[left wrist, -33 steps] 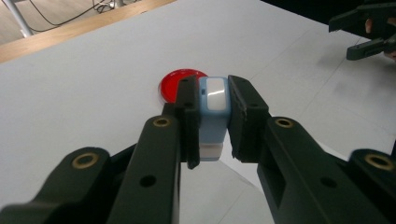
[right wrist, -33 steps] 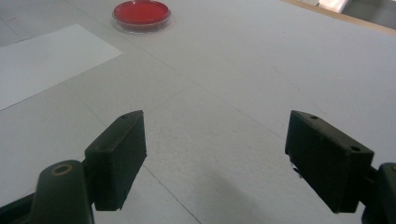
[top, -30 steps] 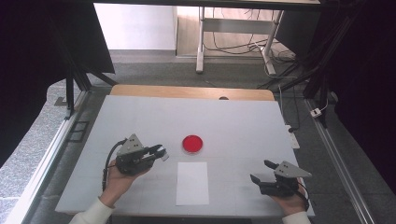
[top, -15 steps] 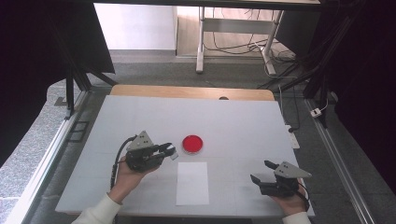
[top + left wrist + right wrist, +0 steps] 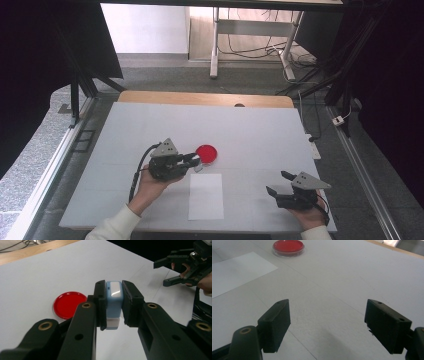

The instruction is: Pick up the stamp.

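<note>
My left gripper (image 5: 196, 160) (image 5: 113, 303) is shut on a small light-blue and white block (image 5: 114, 302), held just above the table. A round red dish (image 5: 206, 153) (image 5: 69, 304) (image 5: 288, 247) lies on the white table right beyond the gripper's tips. A white sheet of paper (image 5: 206, 196) (image 5: 235, 272) lies flat in front of the dish. My right gripper (image 5: 280, 184) (image 5: 327, 325) rests open at the table's near right, with only bare tabletop between its jaws; it also appears in the left gripper view (image 5: 172, 271).
The white tabletop (image 5: 260, 135) has a wooden strip (image 5: 205, 98) along its far edge. Metal rails run down both sides. A desk frame and cables stand on the floor beyond the table.
My left gripper has moved right toward the red dish with the block held in it. The right gripper has stayed put.
</note>
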`<act>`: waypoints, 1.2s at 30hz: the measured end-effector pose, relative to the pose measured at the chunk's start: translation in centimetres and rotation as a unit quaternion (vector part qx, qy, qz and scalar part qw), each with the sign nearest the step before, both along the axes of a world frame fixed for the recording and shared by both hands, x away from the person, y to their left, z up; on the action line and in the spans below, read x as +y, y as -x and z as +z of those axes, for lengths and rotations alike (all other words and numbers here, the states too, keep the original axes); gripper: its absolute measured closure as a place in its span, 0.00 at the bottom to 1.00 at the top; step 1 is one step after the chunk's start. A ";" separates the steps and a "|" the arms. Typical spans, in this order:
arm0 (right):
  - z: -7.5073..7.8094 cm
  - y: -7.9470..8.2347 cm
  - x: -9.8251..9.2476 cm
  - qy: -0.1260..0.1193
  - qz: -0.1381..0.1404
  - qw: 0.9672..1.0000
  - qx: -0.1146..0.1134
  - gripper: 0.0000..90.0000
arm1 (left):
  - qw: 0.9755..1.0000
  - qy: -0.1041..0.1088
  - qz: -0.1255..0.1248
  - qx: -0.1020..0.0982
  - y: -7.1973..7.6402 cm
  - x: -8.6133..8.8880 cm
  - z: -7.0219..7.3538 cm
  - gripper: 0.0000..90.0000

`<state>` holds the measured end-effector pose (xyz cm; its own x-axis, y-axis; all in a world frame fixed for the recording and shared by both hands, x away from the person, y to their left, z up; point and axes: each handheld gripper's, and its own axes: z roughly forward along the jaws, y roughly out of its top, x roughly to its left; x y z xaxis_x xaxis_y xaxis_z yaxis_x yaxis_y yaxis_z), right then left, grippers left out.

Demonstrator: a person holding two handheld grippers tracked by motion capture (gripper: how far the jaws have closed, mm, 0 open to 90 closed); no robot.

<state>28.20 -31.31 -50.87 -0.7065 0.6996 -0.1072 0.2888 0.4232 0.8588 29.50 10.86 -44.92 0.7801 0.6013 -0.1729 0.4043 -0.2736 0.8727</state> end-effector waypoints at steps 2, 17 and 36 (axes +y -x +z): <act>0.0 -0.1 0.2 0.000 -0.001 1.000 -0.001 0.23 | 1.000 0.002 -0.005 0.001 -0.2 -0.4 0.0 0.83; 0.0 0.0 1.0 0.010 0.003 1.000 -0.004 0.23 | 1.000 -0.002 -0.027 -0.005 -0.7 -2.4 0.2 0.83; 0.1 0.7 0.1 -0.002 -0.002 1.000 -0.008 0.23 | 1.000 -0.004 -0.021 -0.005 -0.9 -2.7 0.0 0.83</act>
